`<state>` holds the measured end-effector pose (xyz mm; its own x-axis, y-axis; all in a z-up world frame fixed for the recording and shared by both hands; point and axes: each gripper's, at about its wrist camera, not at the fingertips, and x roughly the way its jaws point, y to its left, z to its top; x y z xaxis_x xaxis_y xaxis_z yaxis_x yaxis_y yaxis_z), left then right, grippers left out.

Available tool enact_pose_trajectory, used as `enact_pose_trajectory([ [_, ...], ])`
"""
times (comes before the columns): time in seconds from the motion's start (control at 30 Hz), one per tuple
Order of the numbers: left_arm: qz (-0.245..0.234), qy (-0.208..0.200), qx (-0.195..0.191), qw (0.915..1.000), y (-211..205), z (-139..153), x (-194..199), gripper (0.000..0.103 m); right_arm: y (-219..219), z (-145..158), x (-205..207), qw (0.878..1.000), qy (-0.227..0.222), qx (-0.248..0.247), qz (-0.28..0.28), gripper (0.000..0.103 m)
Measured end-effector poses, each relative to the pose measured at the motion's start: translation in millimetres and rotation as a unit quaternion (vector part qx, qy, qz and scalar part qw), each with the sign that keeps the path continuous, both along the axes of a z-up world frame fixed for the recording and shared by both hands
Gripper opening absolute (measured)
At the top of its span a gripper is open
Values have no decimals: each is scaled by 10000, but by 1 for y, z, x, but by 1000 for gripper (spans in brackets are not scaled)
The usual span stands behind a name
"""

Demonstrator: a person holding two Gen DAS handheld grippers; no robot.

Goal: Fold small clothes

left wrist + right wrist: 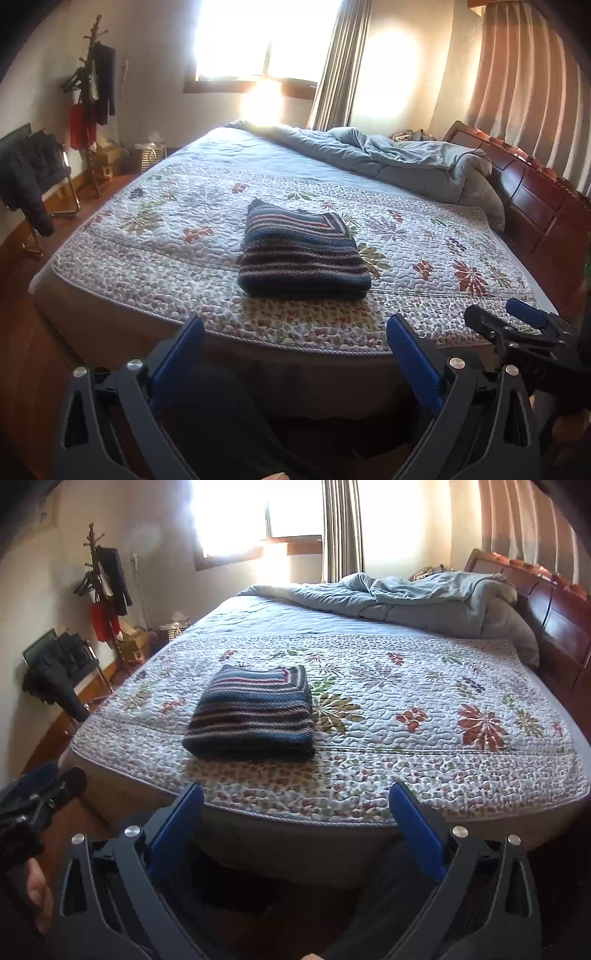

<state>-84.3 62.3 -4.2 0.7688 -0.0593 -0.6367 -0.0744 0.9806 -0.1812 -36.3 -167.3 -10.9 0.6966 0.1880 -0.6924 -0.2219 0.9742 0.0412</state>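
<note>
Striped folded sweater (253, 716) lies apart, seemingly left of the wide-spread right gripper (295, 805).

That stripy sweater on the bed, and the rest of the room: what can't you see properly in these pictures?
- Striped sweater: sleeves and underside hidden in both views, tucked inside the folds.
- Window: blown out by glare in both views; nothing outside shows.
- Patterned item behind the grey duvet: mostly covered.
- Coat rack: hanging things too small and dark.
- Right gripper: cut by the left view's edge.
</note>
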Motion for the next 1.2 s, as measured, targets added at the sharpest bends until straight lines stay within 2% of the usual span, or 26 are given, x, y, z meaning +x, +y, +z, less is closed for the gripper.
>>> enact_pose_trajectory([
  [0.43, 107, 105, 45, 9999, -5, -13, 12, 99, 3, -18, 12, 9999, 131, 39, 39, 100],
  [1.2, 153, 210, 364, 9990, -13, -22, 28, 99, -1, -24, 35, 9999, 93, 91, 9, 100],
])
